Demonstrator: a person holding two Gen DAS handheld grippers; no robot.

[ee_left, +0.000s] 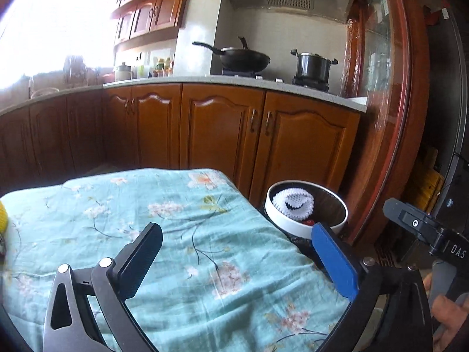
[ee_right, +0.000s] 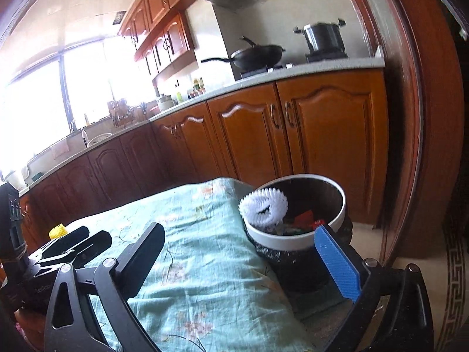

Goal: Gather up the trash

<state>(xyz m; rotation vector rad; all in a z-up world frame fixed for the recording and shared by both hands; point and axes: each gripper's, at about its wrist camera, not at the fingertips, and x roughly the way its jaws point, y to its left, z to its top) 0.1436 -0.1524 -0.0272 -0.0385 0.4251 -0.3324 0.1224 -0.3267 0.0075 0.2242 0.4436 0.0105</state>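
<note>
A: What is the step in hand, would you say?

B: Going by the task, one piece is dealt with. The white foam net point(ee_right: 263, 206) lies in the bin point(ee_right: 294, 242), leaning on its near-left rim, with red and green scraps under it. I judge the next thing to fetch is the yellow foam net point(ee_right: 58, 231), on the flowered cloth point(ee_right: 202, 267) at the far left of the counter, well apart from the bin.

A: How to do that well?

B: The left gripper point(ee_left: 234, 261) is the nearer one; in the right view it sits just beside the yellow piece. Come at it low, fingers either side, and close gently, since foam like that probably squashes and springs. Mind the loose cloth, which could catch in the grip.

A: And the fingers now?

B: Both pairs are spread wide and carry nothing. The left pair hangs over bare cloth. The right gripper point(ee_right: 246, 261) straddles the cloth's edge and the bin's near side, with its blue finger point(ee_right: 337, 267) in front of the rim; touching or not, I cannot tell
</note>
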